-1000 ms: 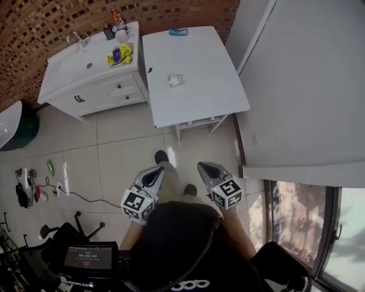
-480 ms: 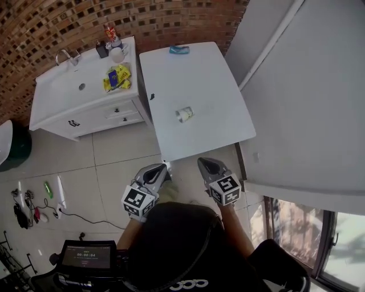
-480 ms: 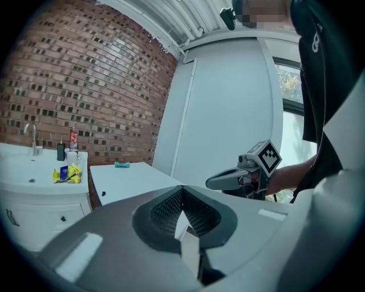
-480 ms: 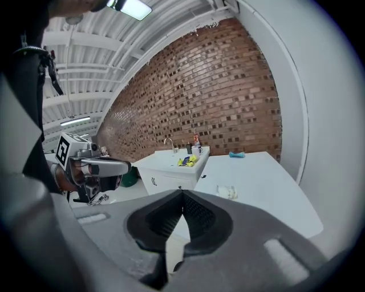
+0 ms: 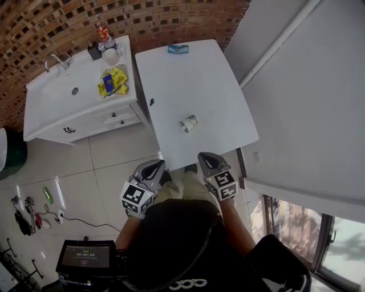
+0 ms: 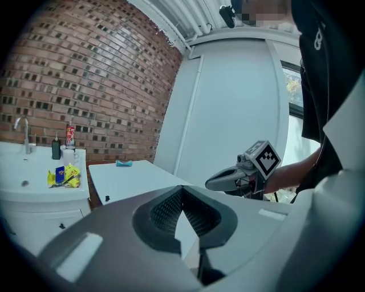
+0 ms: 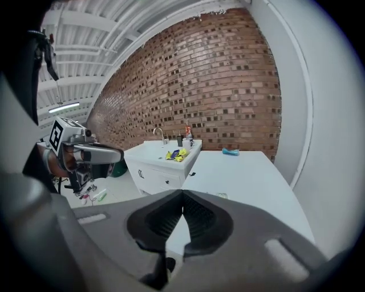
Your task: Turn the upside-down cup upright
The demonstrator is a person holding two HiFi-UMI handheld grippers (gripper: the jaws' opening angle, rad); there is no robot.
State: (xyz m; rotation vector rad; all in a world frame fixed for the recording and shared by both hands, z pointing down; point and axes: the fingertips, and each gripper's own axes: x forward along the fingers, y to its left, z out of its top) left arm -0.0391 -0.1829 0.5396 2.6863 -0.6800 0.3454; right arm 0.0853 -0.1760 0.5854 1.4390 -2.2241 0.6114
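Both grippers are held level side by side in front of the person, neither carrying anything. On the left gripper (image 5: 155,166) the jaws are closed tip to tip with nothing between them, as its own view (image 6: 182,188) shows. The right gripper (image 5: 204,157) is likewise fully closed and empty in its own view (image 7: 182,193). Each gripper appears in the other's camera, off to one side.

In the head view, the right gripper's tip sits at the near edge of the table (image 5: 199,74). The left gripper's tip lies just off the table's near left corner, over the tiled floor (image 5: 108,165).

The cup (image 5: 189,123) rests on the near half of the table, ahead of both grippers and touched by neither. It lies between the lines along which they point, closer to the right gripper than to the left.

From above, the cup seems to lie on its side rather than stand. Its long axis runs slantwise across the tabletop, from near left to far right. One round end faces near left, towards the left gripper; whether that end is mouth or base cannot be told.

At the table's far edge lies a small blue thing (image 5: 178,49). Left of the table stands a white sink cabinet (image 5: 63,108) bearing yellow packets (image 5: 114,82). Behind both runs a brick wall (image 5: 142,17).
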